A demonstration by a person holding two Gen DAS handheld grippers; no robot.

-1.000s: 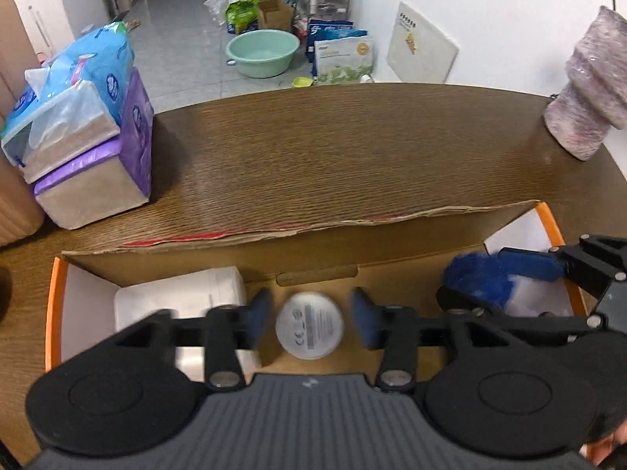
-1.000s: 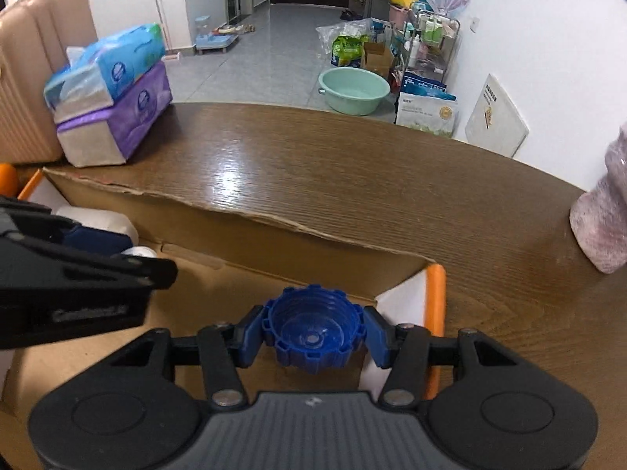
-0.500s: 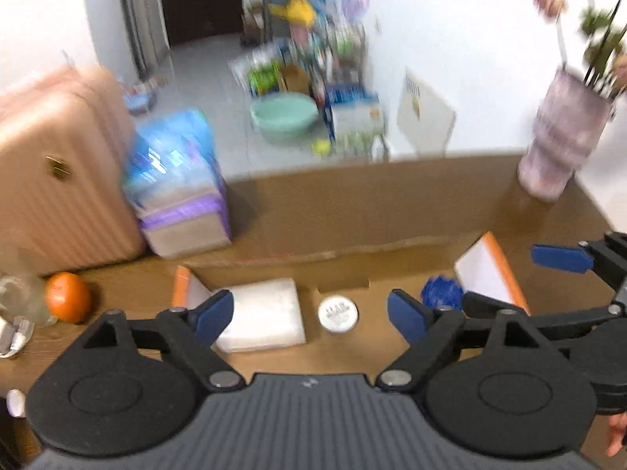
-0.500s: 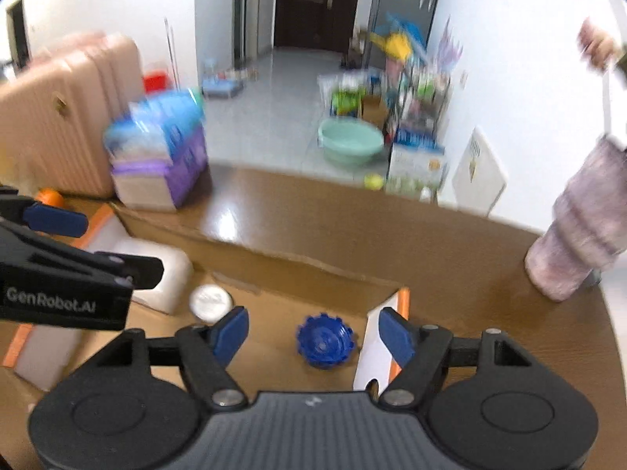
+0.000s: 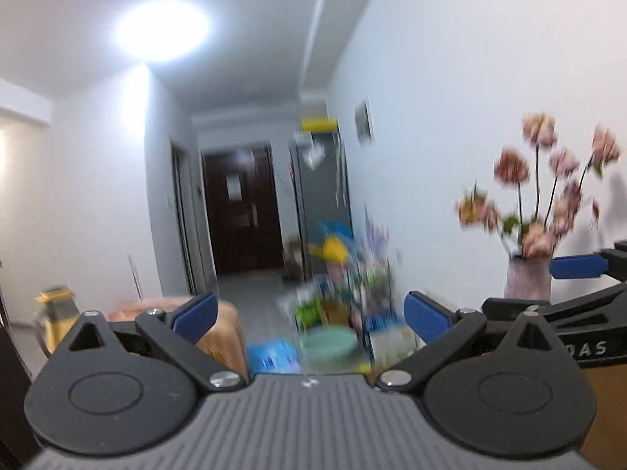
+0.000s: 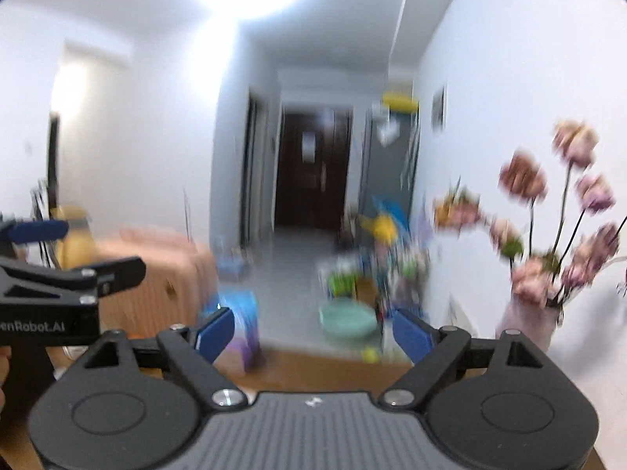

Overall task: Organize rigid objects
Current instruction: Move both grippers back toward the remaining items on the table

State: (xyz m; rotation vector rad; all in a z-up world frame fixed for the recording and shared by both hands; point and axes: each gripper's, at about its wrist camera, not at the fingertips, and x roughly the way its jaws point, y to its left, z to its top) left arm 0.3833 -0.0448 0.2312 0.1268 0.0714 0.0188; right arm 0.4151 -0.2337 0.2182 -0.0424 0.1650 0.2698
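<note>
Both views are blurred and look level down a hallway. The box and the small objects in it are out of sight. My left gripper (image 5: 309, 313) has its jaws opening wide, and nothing is between its blue pads (image 5: 196, 313). My right gripper (image 6: 313, 333) is also opening, with nothing between its pads (image 6: 411, 333). In the left wrist view the right gripper (image 5: 548, 286) pokes in from the right edge. The left gripper (image 6: 78, 250) shows at the left edge of the right wrist view. The two are held side by side.
A brown table edge (image 6: 313, 368) lies just below the right fingers. A vase of pink flowers (image 6: 525, 325) stands at the right by the wall. A pink suitcase (image 6: 156, 274), tissue packs (image 6: 243, 321) and a green basin (image 6: 345, 319) lie ahead, before a dark door (image 6: 313, 172).
Both grippers let go of the white round lid and the blue cap in the cardboard box, opened wide, rose and tipped up to level. The box has dropped out of view.
</note>
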